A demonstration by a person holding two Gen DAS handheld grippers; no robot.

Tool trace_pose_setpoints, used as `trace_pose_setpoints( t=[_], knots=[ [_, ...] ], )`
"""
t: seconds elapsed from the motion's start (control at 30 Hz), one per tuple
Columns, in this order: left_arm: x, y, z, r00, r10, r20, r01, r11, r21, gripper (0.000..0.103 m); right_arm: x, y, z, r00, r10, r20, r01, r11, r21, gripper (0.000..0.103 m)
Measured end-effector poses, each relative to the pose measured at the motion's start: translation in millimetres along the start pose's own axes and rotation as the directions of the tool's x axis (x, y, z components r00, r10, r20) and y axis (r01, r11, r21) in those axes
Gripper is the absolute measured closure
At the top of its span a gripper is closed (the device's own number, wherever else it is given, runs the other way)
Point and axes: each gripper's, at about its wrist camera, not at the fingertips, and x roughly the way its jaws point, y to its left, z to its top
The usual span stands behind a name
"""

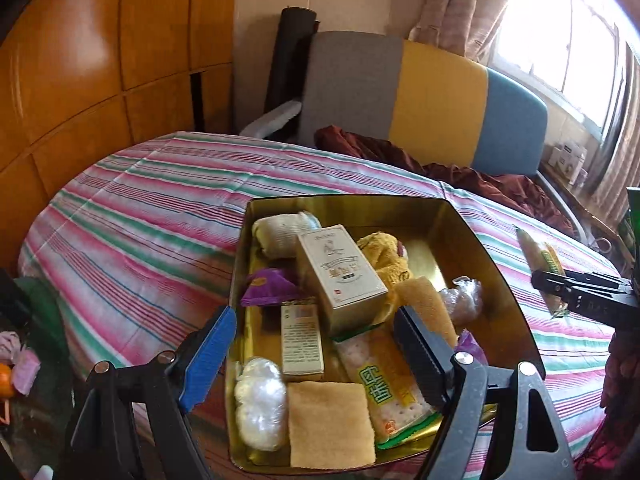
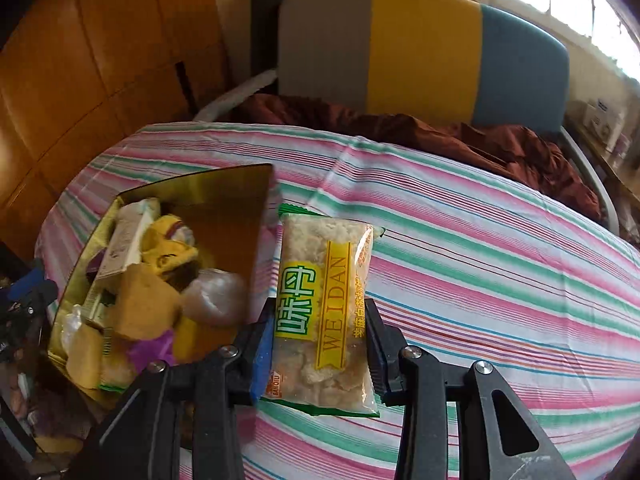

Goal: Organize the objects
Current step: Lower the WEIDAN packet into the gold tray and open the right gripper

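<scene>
A gold tin (image 1: 496,280) lies on the striped bed, crowded with several items: a beige carton (image 1: 340,272), a yellow cloth (image 1: 380,252), a purple packet (image 1: 268,286), tan sponges (image 1: 328,424) and a green-yellow cracker packet (image 1: 384,384). My left gripper (image 1: 316,356) hovers open over the tin's near end, with nothing pressed between its pads. My right gripper (image 2: 320,344) is shut on a clear snack packet (image 2: 320,280) with a yellow "WEIDAN" label, held above the sheet just right of the tin (image 2: 240,200). In the left wrist view the right gripper (image 1: 560,292) and its packet (image 1: 538,254) show at the right edge.
The bed sheet (image 2: 480,260) is striped pink, green and white. A dark red blanket (image 2: 460,136) lies bunched against the grey, yellow and blue headboard (image 2: 424,52). Wooden wardrobe doors (image 1: 80,60) stand at the left. A window (image 1: 568,40) and small boxes (image 1: 568,160) are at the right.
</scene>
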Motion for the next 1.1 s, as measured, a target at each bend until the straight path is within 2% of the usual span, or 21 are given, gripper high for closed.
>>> trace_pose_setpoints(
  t=[0.13,0.27,0.33,0.4,0.53,0.63,0.83,1.1],
  knots=[
    [-9.1,2.4,-1.5,0.999,0.043,0.025,-0.043,0.999,0.011,0.021,18.8,42.3,7.0,1.0,0.025,-0.017,-0.026,0.998,-0.049,0.063],
    [-18.4,0.7,-3.4,0.995,0.082,0.059,-0.085,0.996,0.037,0.021,38.9,66.8,7.2,0.998,0.04,-0.051,-0.043,0.997,-0.062,0.062],
    [-21.6,1.4,-3.9,0.994,0.09,0.065,-0.092,0.995,0.034,0.021,42.7,72.7,4.0,0.997,0.05,-0.051,-0.053,0.997,-0.061,0.061],
    [-24.7,2.4,-4.1,0.993,0.095,0.073,-0.097,0.995,0.025,0.021,42.4,74.7,0.0,0.997,0.057,-0.049,-0.059,0.997,-0.05,0.052],
    [-31.8,2.2,-3.3,0.987,0.125,0.1,-0.126,0.992,-0.002,0.021,32.0,74.0,-9.3,0.996,0.08,-0.027,-0.081,0.996,-0.031,0.051],
    [-35.5,-2.9,-2.3,0.98,0.16,0.12,-0.162,0.987,0.01,0.021,21.6,73.9,-16.6,0.996,0.089,-0.007,-0.089,0.996,-0.02,0.046],
    [-38.8,-4.9,-4.2,0.984,0.141,0.106,-0.141,0.99,-0.001,0.021,2.0,79.2,-32.2,0.995,0.097,0.04,-0.097,0.995,-0.005,0.043],
    [-42.3,-12.0,-11.3,0.99,0.105,0.093,-0.105,0.994,-0.009,0.021,-24.1,85.5,-48.6,0.991,0.047,0.122,-0.047,0.999,-0.002,0.037]
  ],
)
